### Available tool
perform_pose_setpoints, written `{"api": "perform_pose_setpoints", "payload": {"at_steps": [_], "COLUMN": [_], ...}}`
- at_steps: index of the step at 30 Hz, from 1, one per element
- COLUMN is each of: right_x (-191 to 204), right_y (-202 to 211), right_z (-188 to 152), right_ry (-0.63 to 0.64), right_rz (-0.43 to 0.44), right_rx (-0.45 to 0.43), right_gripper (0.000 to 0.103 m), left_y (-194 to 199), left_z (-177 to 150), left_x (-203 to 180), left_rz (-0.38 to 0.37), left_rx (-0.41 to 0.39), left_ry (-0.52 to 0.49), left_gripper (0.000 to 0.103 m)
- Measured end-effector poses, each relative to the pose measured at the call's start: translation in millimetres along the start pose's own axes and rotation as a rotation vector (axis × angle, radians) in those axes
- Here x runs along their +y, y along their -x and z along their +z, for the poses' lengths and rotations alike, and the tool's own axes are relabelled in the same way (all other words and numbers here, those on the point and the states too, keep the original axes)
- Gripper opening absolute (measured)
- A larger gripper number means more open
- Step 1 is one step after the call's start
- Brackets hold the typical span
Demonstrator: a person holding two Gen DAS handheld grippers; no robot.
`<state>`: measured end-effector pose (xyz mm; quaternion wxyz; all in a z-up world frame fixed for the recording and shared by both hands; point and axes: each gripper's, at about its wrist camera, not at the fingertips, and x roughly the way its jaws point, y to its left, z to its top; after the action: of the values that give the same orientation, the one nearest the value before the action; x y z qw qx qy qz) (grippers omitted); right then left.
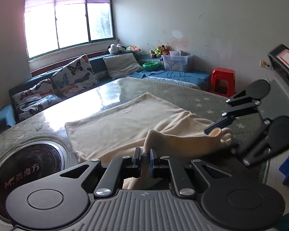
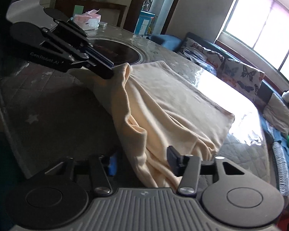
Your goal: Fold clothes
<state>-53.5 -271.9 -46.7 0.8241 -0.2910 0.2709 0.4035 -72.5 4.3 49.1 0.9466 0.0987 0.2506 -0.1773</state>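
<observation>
We see a cream garment [image 1: 123, 123] spread over the glass-topped surface [image 1: 98, 98], its far part lying flat, its near edge lifted and bunched. The left gripper [image 1: 144, 158] has its fingers drawn together on a raised fold of that near edge; cloth stands up between the pads and hangs below them. From the right wrist view the same gripper [image 2: 110, 71] pinches a peak of cloth at the garment's corner, close to the round burner [image 2: 115, 52] set into the surface. The right gripper [image 2: 142, 162] has its fingers apart, with the bunched near end of the garment [image 2: 163, 111] lying between them and draping toward the camera. In the left wrist view the right gripper [image 1: 217, 132] meets a rolled end of cloth; contact there we cannot tell. A red stool [image 1: 222, 79] stands beyond the surface.
</observation>
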Motion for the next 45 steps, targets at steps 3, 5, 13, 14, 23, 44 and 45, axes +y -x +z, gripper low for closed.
{"api": "perform_pose_setpoints", "payload": {"at_steps": [3,5,13,14,23,44,45], "right_x": [-8.9,-15.3,-27.0,-27.7,-24.7,-5.8,-11.5], "right_y": [-4.1,-2.6,1.6,2.2,24.2,87.1,82.0], "right_z": [0.4,1.4,5.6,5.9,8.9,25.5,30.7], "right_ry": [-0.052,-0.084,-0.173,-0.184,-0.219,-0.166,-0.171], "right_rz": [0.019,0.028,0.023,0.022,0.008,0.04,0.039], "right_rx": [0.0,-0.01,-0.047,-0.053,-0.143,-0.2,-0.198], "right_gripper": [0.019,0.015,0.009,0.009,0.008,0.007,0.007], "left_y": [4.3,7.9,5.5,3.6,20.3,61.1,54.2], "left_z": [-9.8,-18.0,-37.6,-38.8,-31.5,-5.3,-1.5], "left_x": [-3.1,-5.8,-14.0,-14.2,-11.4,0.9,6.0], "left_rz": [0.002,0.008,0.061,0.067,0.08,0.052,0.061], "left_rx": [0.009,0.017,0.042,0.046,-0.001,-0.027,-0.026], "left_ry": [-0.029,-0.061,-0.172,-0.18,-0.152,-0.049,-0.042], "left_gripper": [0.015,0.019,0.033,0.033,0.006,0.006,0.006]}}
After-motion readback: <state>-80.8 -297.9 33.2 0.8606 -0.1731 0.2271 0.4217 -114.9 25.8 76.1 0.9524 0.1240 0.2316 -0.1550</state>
